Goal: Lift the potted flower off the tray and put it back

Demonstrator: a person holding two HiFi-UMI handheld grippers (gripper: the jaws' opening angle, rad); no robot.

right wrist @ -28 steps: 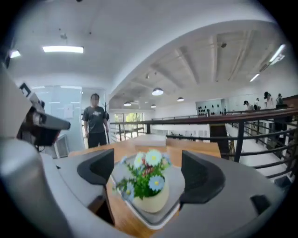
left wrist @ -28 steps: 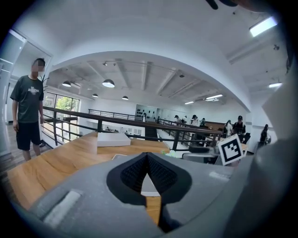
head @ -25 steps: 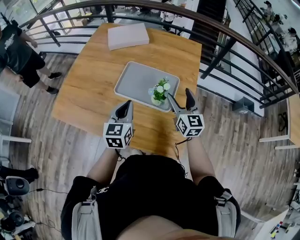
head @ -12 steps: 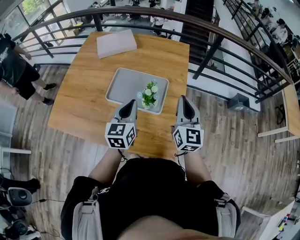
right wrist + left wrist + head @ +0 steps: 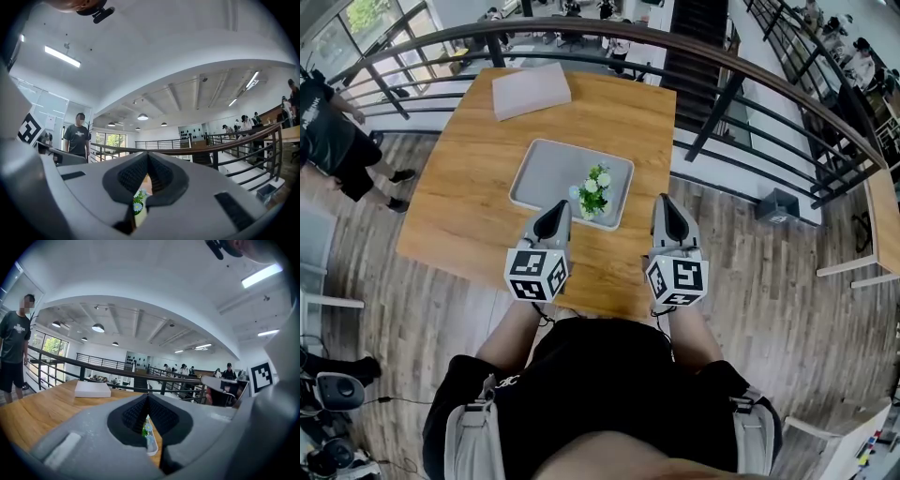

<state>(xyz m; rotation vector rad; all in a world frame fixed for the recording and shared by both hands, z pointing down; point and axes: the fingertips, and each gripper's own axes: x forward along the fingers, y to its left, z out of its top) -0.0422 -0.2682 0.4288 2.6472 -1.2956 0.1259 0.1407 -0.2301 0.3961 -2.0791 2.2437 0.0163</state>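
From the head view, the potted flower [image 5: 595, 192] stands in the near right corner of the tray [image 5: 542, 167] on the bench [image 5: 464, 211]. The left gripper [image 5: 554, 210] and right gripper [image 5: 666, 203] are both clear of it. Only the gripper views show each pair of jaws pressed together on nothing, with the flower just a sliver beyond them.

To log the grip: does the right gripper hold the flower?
No, the right gripper is shut and empty, apart from the flower on the tray.

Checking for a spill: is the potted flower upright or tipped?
Upright: the potted flower stands on the tray, blooms up.
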